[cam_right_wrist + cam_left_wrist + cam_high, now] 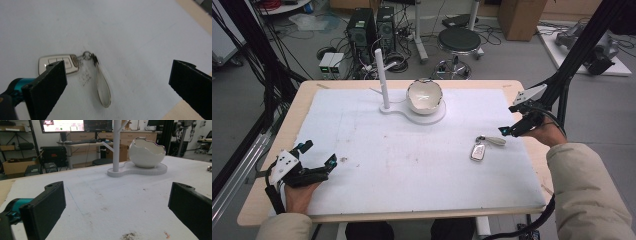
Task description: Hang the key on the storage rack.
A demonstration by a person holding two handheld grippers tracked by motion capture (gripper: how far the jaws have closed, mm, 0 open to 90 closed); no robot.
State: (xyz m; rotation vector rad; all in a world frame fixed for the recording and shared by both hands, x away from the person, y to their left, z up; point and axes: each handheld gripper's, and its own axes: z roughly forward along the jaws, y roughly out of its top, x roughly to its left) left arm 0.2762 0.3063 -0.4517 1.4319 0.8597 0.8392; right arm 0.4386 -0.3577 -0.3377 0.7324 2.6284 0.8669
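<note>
A silver car key fob (pixel 478 151) (pixel 58 63) with a pale strap loop (pixel 495 140) (pixel 103 86) lies on the white mat at the right. My right gripper (pixel 508 131) (pixel 117 87) hovers just right of the strap, jaws wide open and empty. A white stand (pixel 412 111) (pixel 135 170) at the back centre carries an upright branched post (pixel 382 80) (pixel 116 145) and a cracked-egg bowl (pixel 424 96) (pixel 146 152). At the front left corner my left gripper (pixel 318 155) (pixel 117 207) rests low over the mat, open and empty.
The white mat (pixel 412 155) covers most of a wooden table (pixel 297 100). Dirt smudges (pixel 128 236) mark the mat near the left gripper. Beyond the table stand computer towers (pixel 362 30), a stool (pixel 459 40) and cables on the floor.
</note>
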